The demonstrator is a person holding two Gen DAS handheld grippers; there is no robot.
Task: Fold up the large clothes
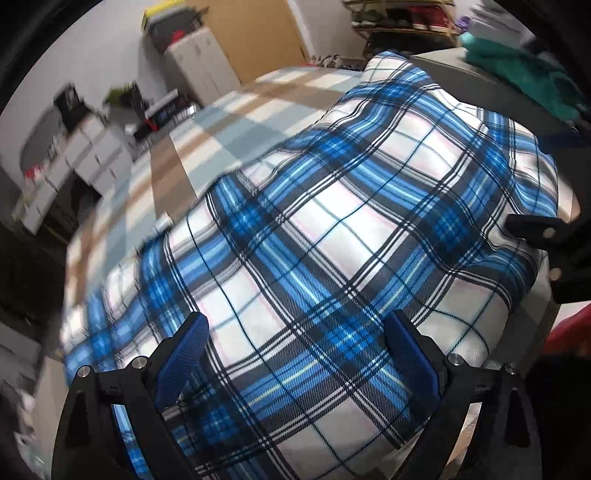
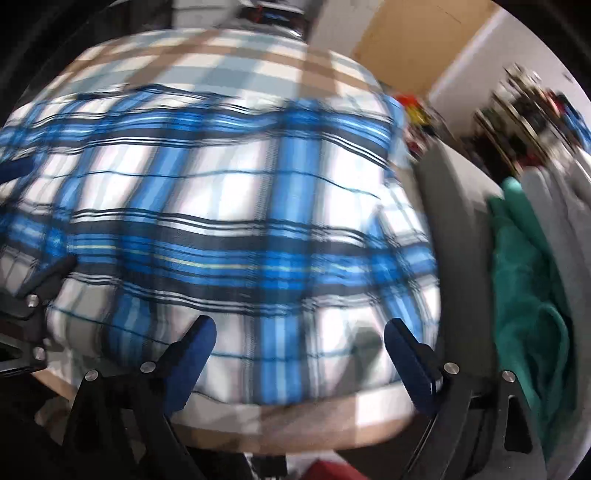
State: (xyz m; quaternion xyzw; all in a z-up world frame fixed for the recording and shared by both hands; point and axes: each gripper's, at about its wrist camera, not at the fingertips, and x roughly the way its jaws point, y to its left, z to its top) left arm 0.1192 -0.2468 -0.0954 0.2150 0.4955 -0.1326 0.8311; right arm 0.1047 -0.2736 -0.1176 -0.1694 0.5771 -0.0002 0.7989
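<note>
A large blue, white and black plaid garment lies spread over a bed covered in a pale blue, tan and white checked sheet. My left gripper hovers over its near part, jaws wide apart, nothing pinched between the blue pads. In the right wrist view the same plaid garment fills the middle, blurred by motion. My right gripper stands open above the garment's near edge, close to the bed's rim. The other gripper's black frame shows at the left edge.
A grey surface to the right of the bed carries a teal cloth and a grey one. White drawers, a cabinet and a shoe rack stand around the bed.
</note>
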